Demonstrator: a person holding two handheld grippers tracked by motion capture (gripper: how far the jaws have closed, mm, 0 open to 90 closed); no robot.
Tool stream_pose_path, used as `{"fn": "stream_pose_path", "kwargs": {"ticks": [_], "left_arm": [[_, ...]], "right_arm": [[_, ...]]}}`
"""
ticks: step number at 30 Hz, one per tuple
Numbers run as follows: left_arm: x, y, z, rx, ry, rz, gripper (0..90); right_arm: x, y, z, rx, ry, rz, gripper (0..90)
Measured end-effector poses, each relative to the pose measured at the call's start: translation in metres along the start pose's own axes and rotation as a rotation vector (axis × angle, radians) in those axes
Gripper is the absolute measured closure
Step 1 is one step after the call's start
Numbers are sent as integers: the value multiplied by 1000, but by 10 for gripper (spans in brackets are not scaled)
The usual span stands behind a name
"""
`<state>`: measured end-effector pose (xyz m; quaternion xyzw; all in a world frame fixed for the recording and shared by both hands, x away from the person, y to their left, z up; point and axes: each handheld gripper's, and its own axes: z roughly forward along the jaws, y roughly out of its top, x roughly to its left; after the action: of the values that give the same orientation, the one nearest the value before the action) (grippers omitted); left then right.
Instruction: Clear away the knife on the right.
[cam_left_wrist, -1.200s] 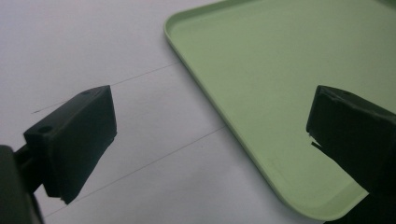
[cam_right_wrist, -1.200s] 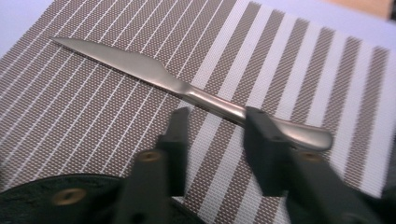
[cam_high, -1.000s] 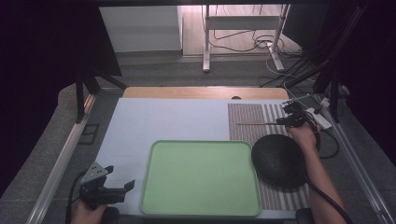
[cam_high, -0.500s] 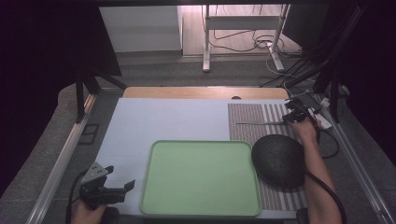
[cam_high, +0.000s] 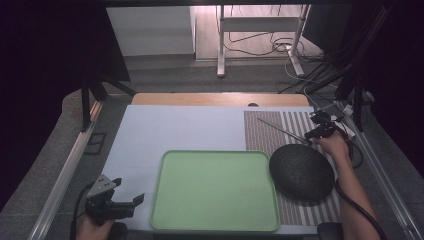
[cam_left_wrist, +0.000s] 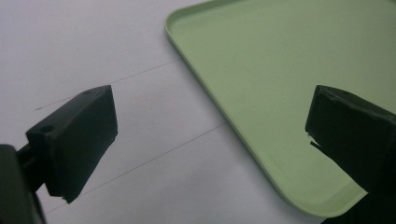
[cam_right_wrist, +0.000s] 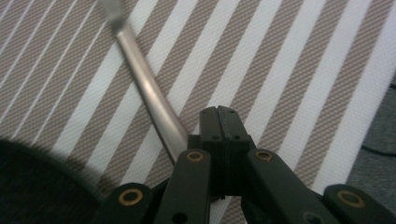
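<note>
Holding position since the earlier frame: right gripper (cam_high: 314, 133) stayed pinched beside the utensil (cam_high: 280, 129), behind the dark bowl (cam_high: 301, 172); left gripper (cam_high: 131, 202) stayed spread.

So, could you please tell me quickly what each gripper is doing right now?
Left gripper: open, holding nothing, beside the green tray.
Right gripper: shut on the metal utensil.

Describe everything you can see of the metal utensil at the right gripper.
The metal utensil is a long, thin, silvery piece with a smooth, shiny handle. It lies slanted over the striped placemat, just beyond the dark bowl. Its far end is blurred, so I cannot tell what kind of utensil it is. The near end reaches the right gripper, whose jaws are shut; the handle passes beside them, and whether it is pinched is unclear.
</note>
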<state>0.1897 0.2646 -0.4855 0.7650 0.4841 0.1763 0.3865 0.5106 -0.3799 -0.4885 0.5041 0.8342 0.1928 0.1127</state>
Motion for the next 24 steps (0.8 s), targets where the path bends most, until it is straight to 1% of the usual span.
{"fn": "stream_pose_path", "kwargs": {"ticks": [2, 5, 7, 10, 12, 13, 15, 16, 17, 18, 20, 21, 24], "left_arm": [[0, 0, 0, 3, 1, 2, 32], [0, 1, 1, 4, 1, 3, 32], [0, 1, 1, 4, 1, 4, 32], [-1, 1, 1, 4, 2, 9, 32], [-1, 1, 1, 4, 3, 11, 33], [-1, 1, 1, 4, 3, 10, 33], [-1, 1, 1, 6, 2, 8, 33], [-1, 1, 1, 6, 2, 7, 33], [-1, 1, 1, 6, 3, 8, 33], [-1, 1, 1, 5, 3, 9, 33], [-1, 1, 1, 7, 5, 11, 33], [-1, 1, 1, 8, 5, 12, 33], [-1, 1, 1, 9, 5, 10, 33]], "right_arm": [[3, -3, -2, 14, 19, -4, 897], [9, -5, -4, 40, 46, -27, 897], [14, -6, -4, 54, 54, -41, 897], [19, -4, -4, 72, 38, -58, 896], [18, -1, -6, 53, 18, -55, 896], [17, 0, -8, 35, 18, -45, 888], [17, 3, -14, -2, 15, -29, 766], [18, 5, -15, -14, 24, -22, 683], [19, 7, -17, -10, 40, -13, 593], [21, 9, -17, -11, 47, -7, 528], [25, 13, -16, -16, 43, -9, 392], [28, 15, -15, -11, 42, -13, 330], [34, 21, -10, 1, 46, -8, 198]]}}
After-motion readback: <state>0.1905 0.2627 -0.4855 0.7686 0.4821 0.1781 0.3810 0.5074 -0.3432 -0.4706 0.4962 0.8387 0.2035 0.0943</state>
